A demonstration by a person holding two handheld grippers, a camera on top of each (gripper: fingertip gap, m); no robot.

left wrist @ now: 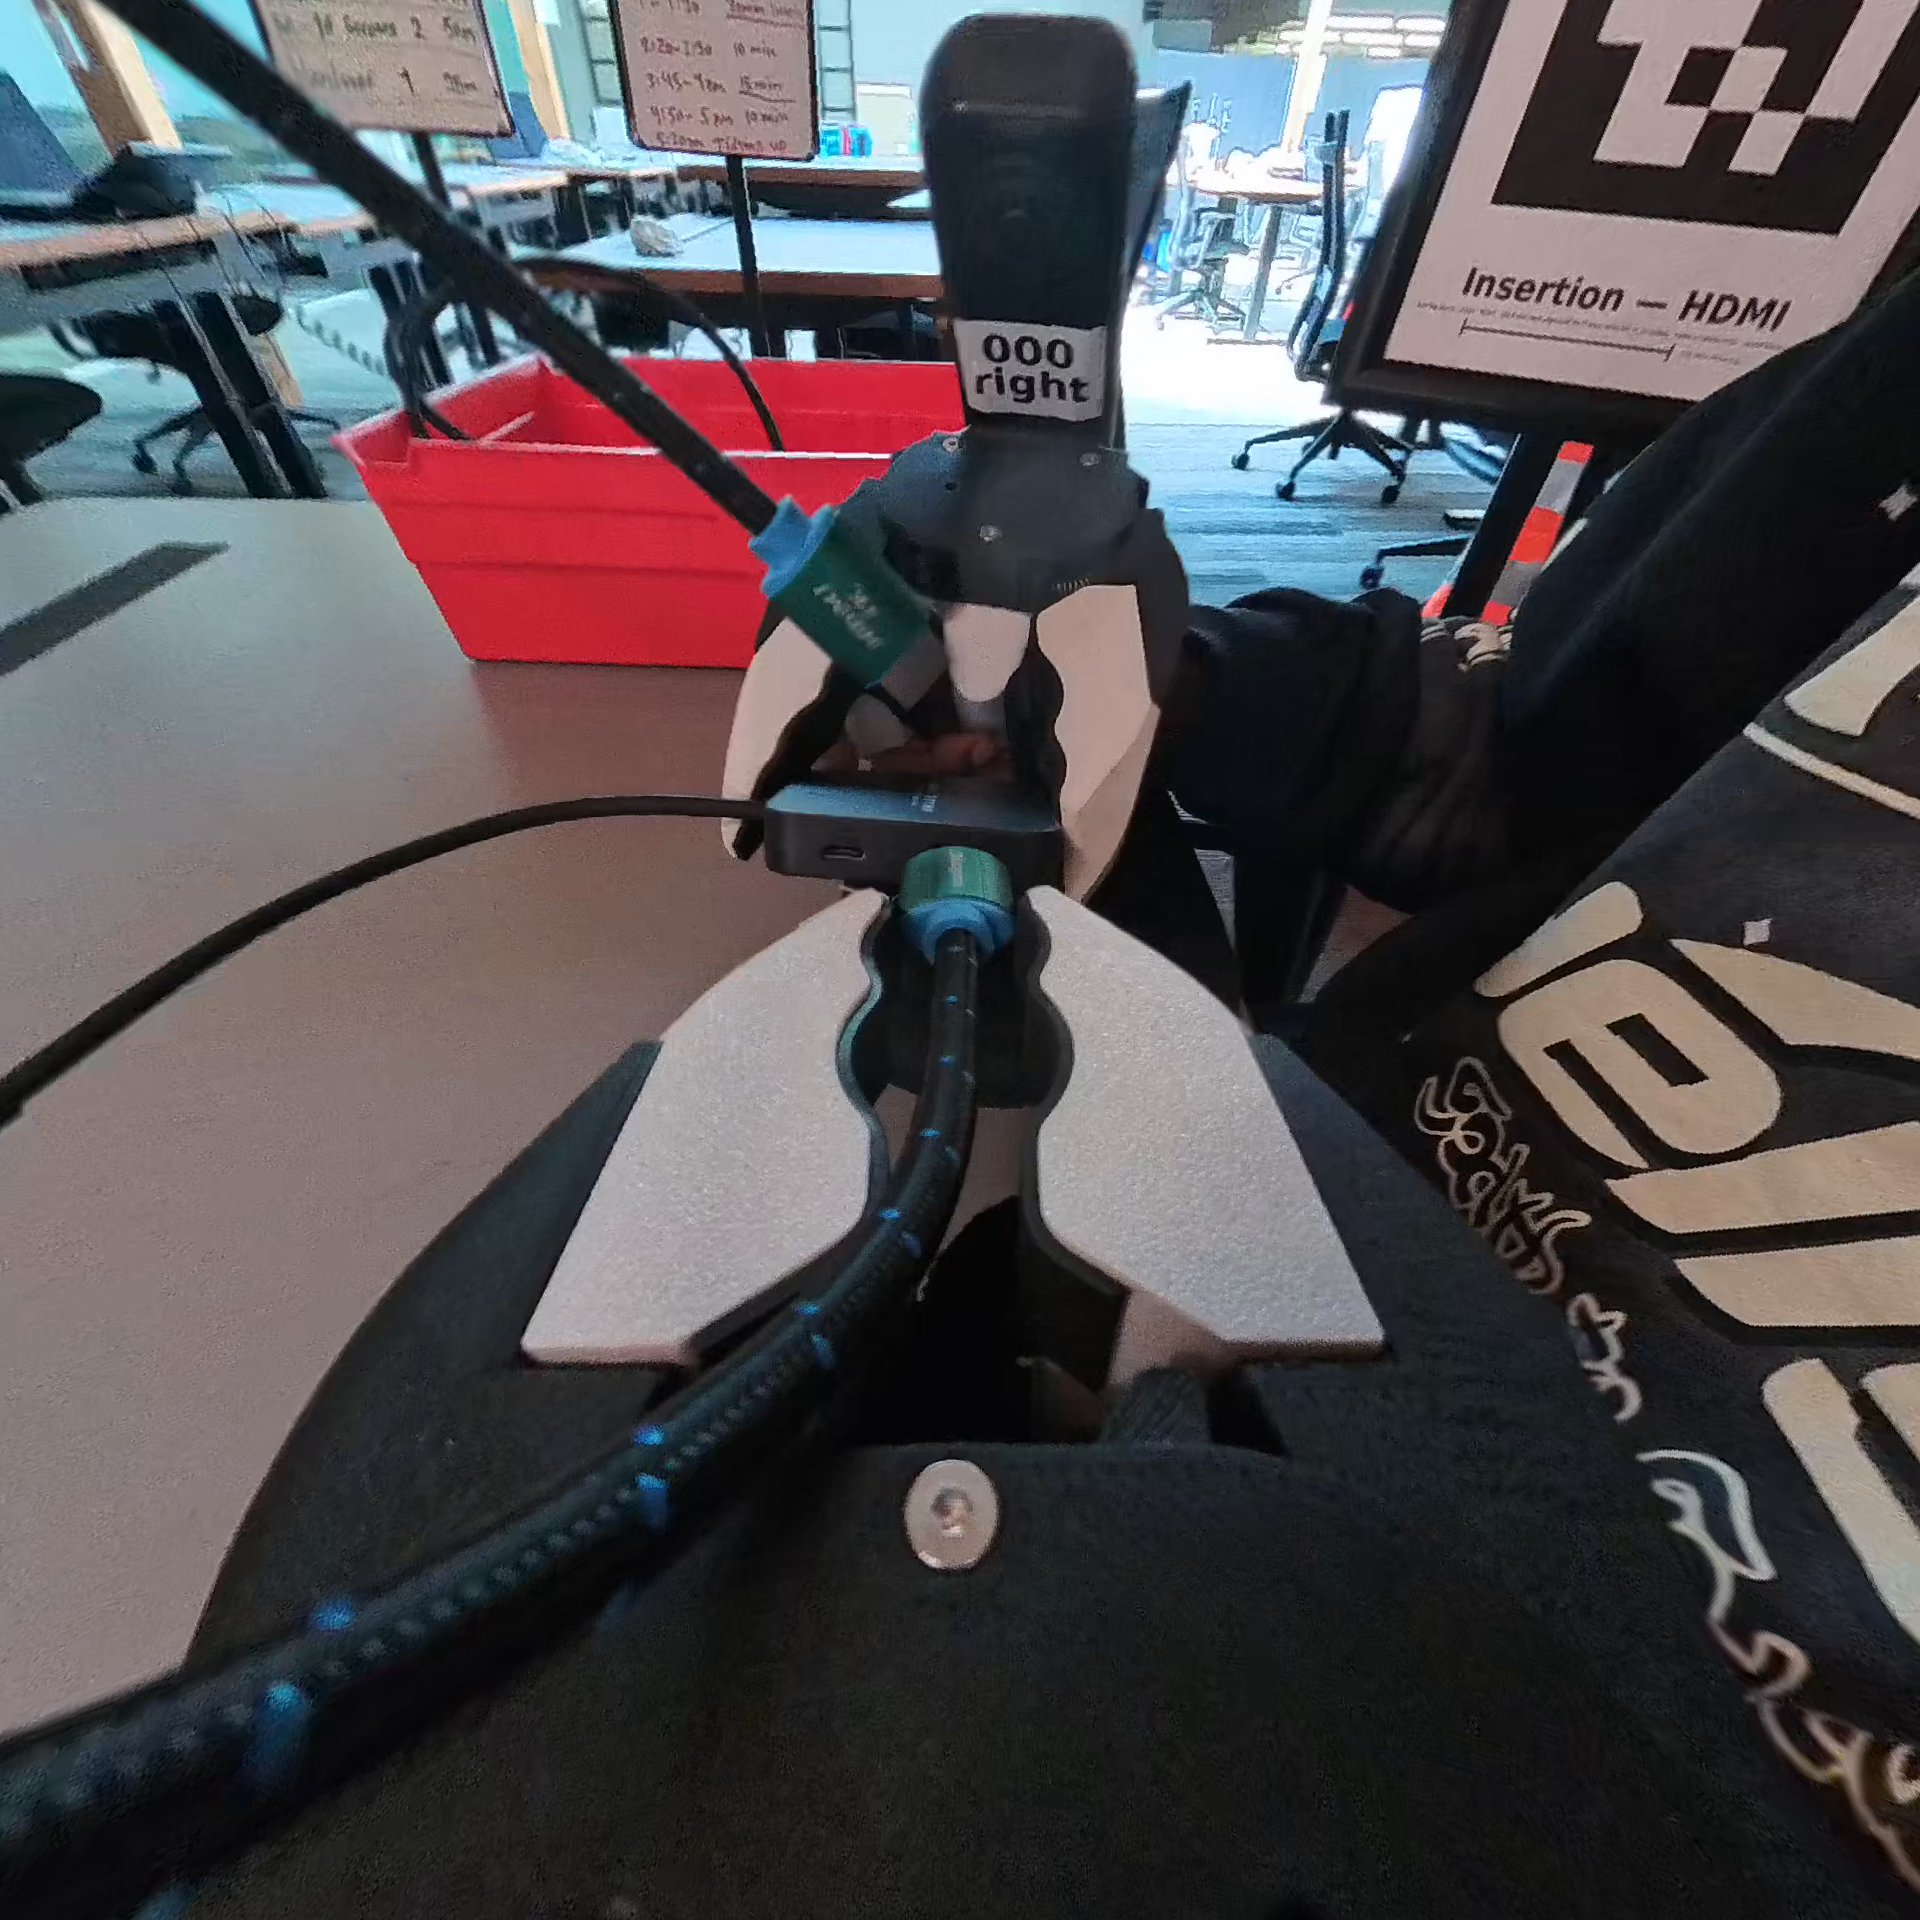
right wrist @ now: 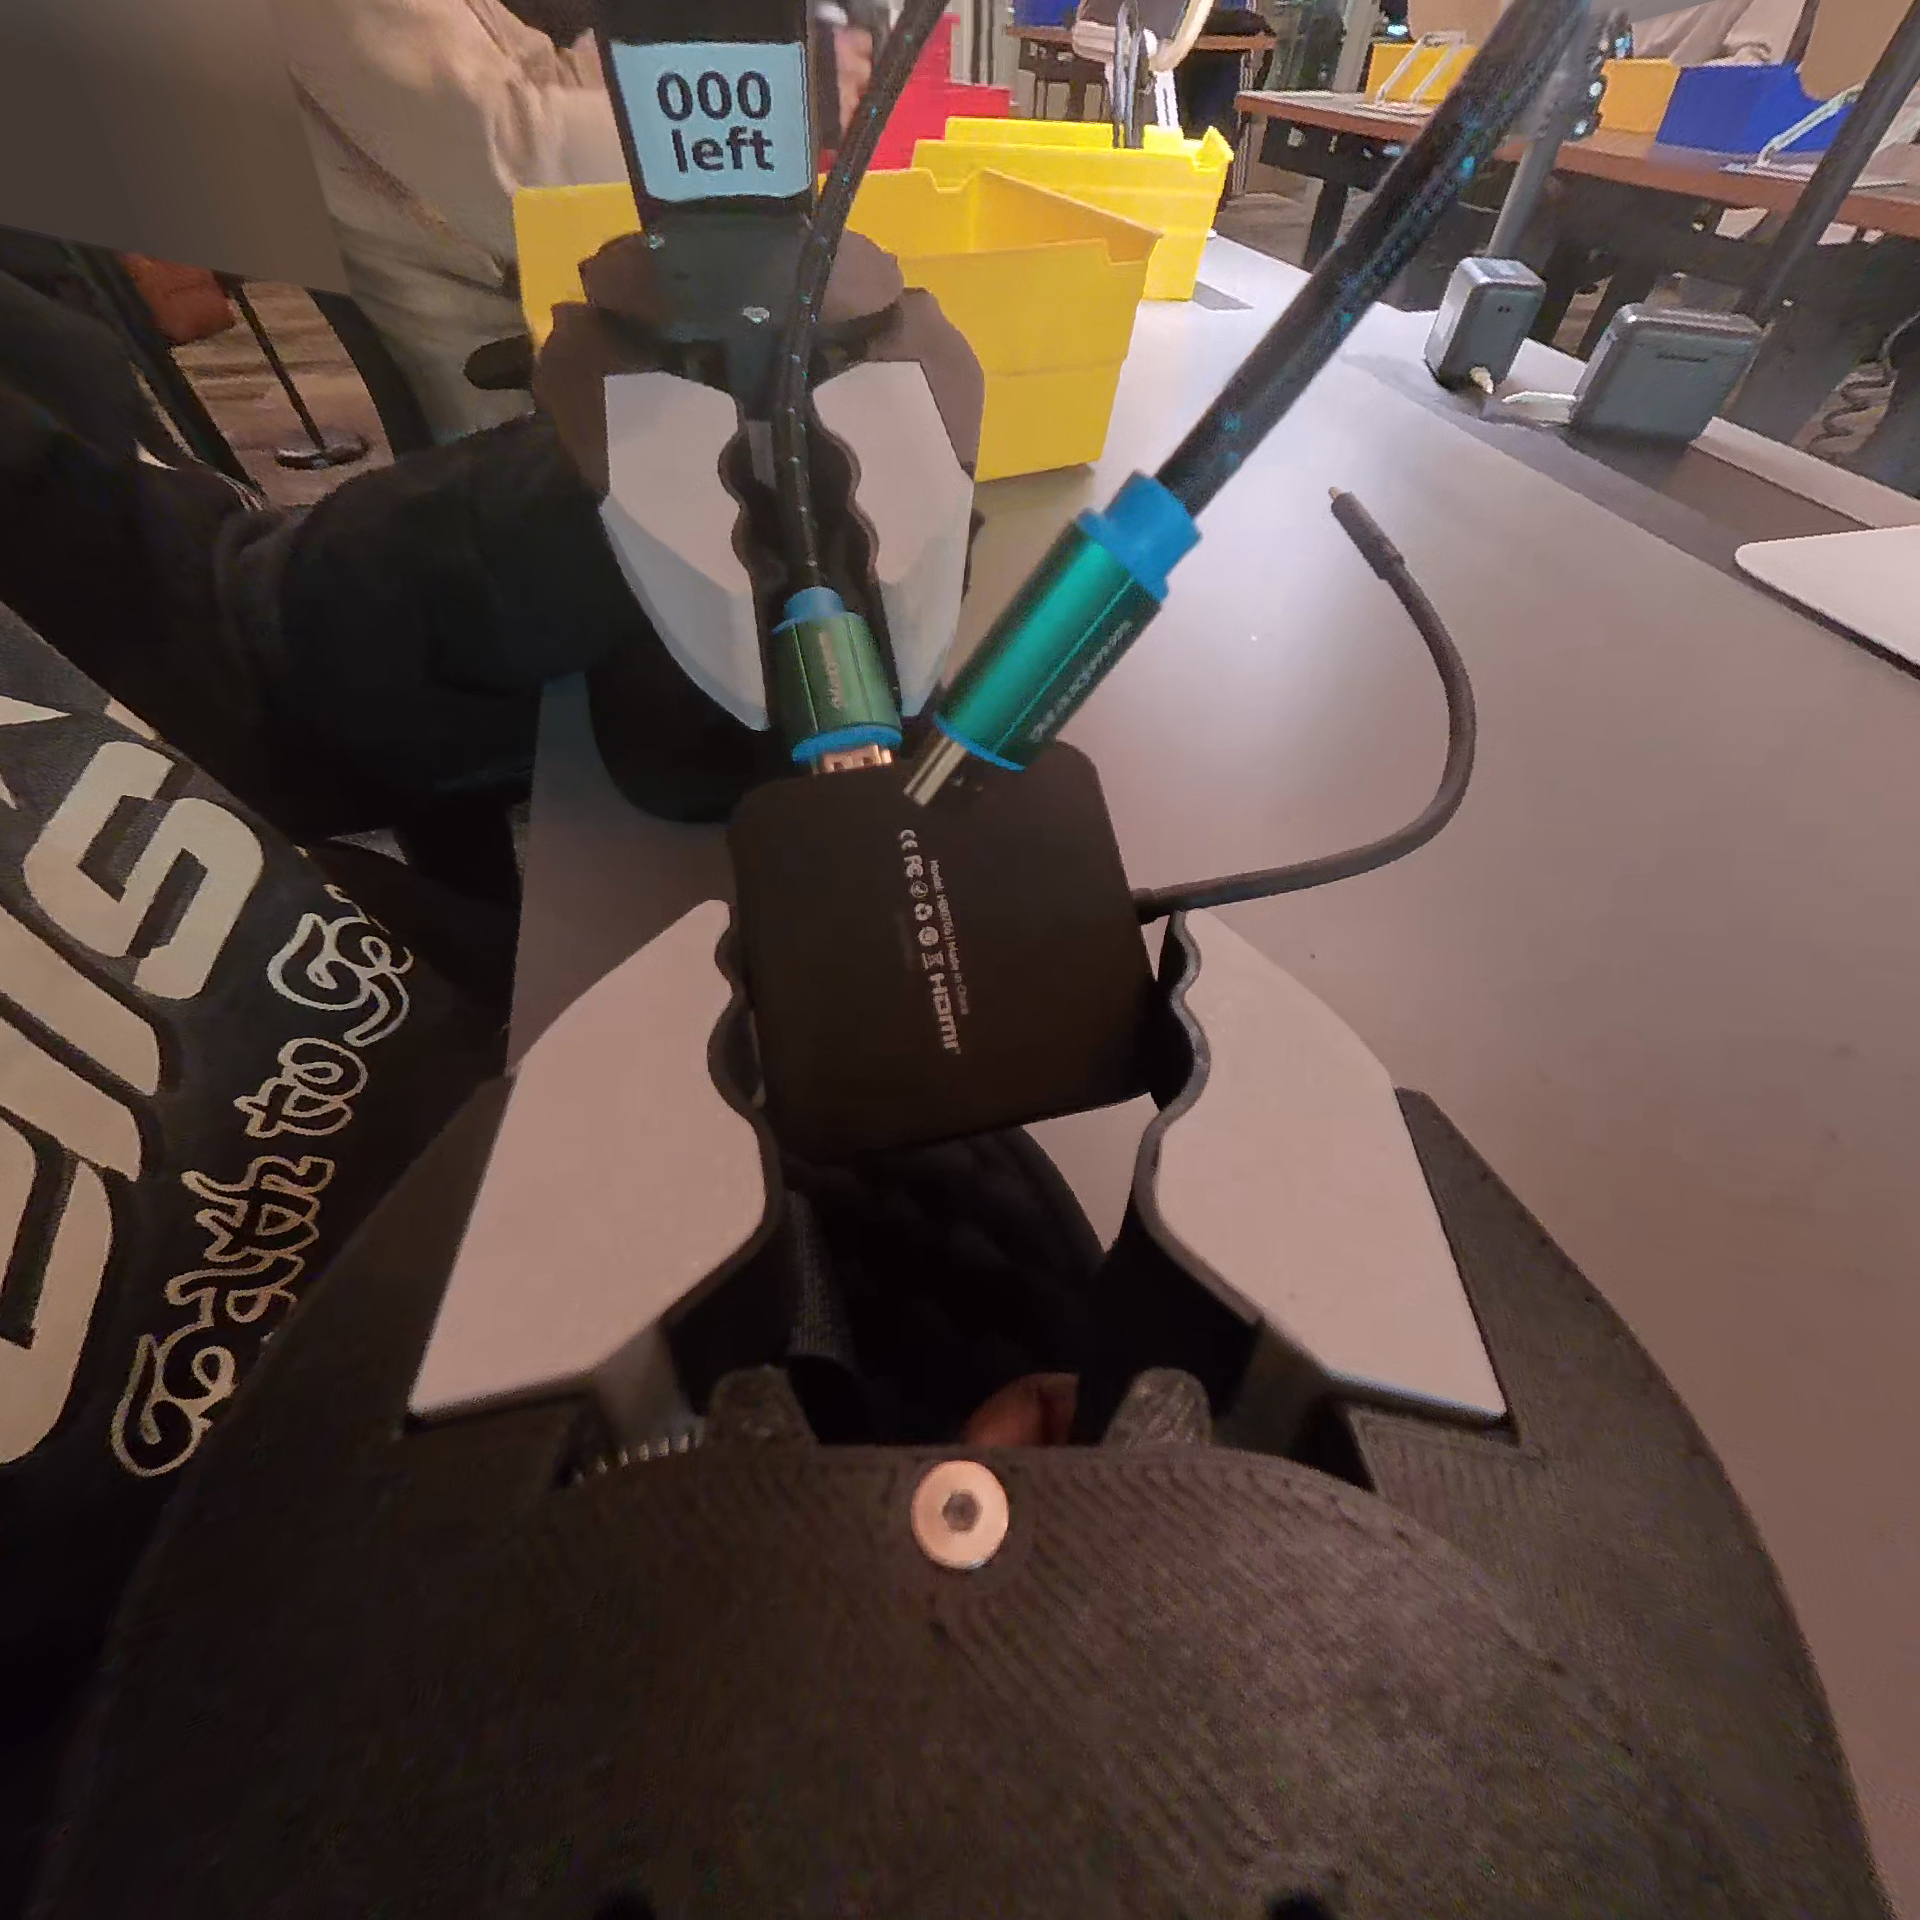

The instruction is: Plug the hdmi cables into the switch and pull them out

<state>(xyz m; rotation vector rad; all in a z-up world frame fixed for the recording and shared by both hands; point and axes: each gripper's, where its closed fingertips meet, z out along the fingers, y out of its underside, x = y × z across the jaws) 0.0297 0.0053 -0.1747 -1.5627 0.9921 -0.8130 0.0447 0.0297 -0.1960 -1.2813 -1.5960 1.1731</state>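
Note:
My right gripper [right wrist: 951, 935] is shut on the black HDMI switch [right wrist: 935, 966] and holds it above the table. My left gripper [left wrist: 956, 914] is shut on a green HDMI plug [left wrist: 954, 878] with a braided black cable. The plug's metal tip [right wrist: 852, 761] sits at the switch's near-left port; how deep it goes is hidden. A second green plug [right wrist: 1049, 644] leans at an angle with its tip in the neighbouring port. In the left wrist view the right gripper [left wrist: 914, 821] faces me with the switch [left wrist: 997, 831] and the second plug [left wrist: 852, 608]. The left gripper also shows in the right wrist view [right wrist: 836, 707].
The switch's thin black lead [right wrist: 1455, 748] curls over the grey table [right wrist: 1558, 1039]. A red bin [left wrist: 582, 540] and yellow bins [right wrist: 1039, 312] stand behind. Grey boxes [right wrist: 1662, 374] and a white pad [right wrist: 1849, 592] lie far right. A sign board [left wrist: 1662, 187] and a person's dark sleeve [left wrist: 1558, 727] are close.

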